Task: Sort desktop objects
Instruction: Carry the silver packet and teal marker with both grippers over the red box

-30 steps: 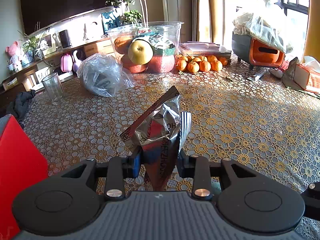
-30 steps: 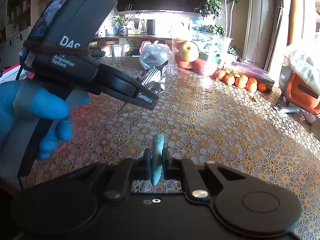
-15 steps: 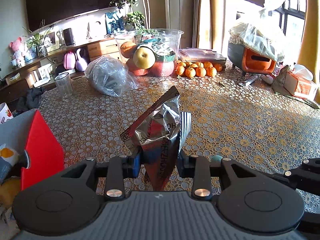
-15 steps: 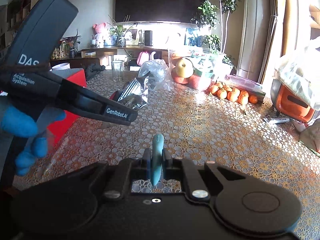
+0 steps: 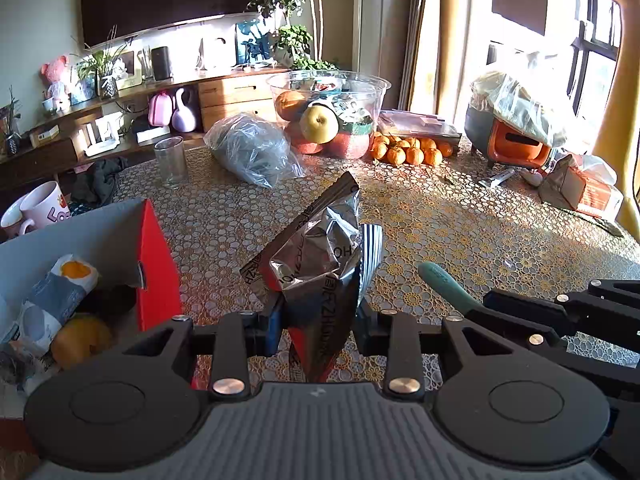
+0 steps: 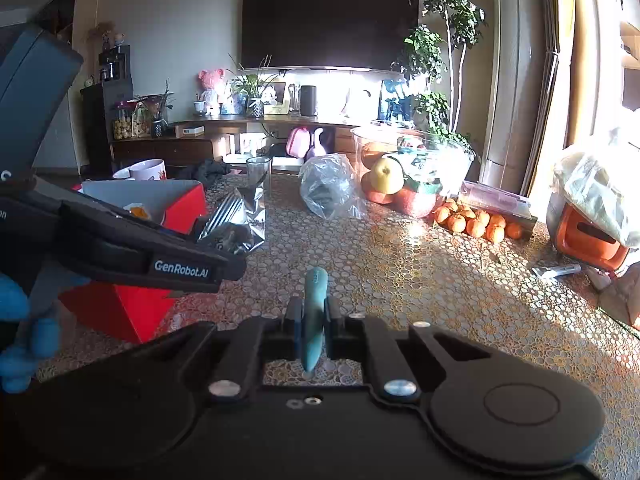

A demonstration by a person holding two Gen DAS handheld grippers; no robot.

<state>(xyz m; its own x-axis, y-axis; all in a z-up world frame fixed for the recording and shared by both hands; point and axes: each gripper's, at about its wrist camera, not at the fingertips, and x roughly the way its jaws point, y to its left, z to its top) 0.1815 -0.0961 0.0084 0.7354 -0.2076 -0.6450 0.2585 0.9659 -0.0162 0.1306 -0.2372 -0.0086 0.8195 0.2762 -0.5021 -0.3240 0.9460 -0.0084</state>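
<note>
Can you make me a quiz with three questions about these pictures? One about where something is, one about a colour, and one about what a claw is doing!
1. Where is the clear drinking glass?
A. standing on the table
B. inside the red box
C. in the fruit bowl

2. What colour is the outside of the box by the left claw?
A. green
B. red
C. yellow

3. What is the right claw doing?
A. hanging open with nothing in it
B. squeezing an orange
C. shut on a thin teal thing

Answers:
1. A, the glass stands upright on the patterned tablecloth, apart from the box.
2. B, its outer wall is bright red and its inside is grey.
3. C, the teal thing sticks out between the two closed fingers, while the left claw holds a crinkly silver packet.
</note>
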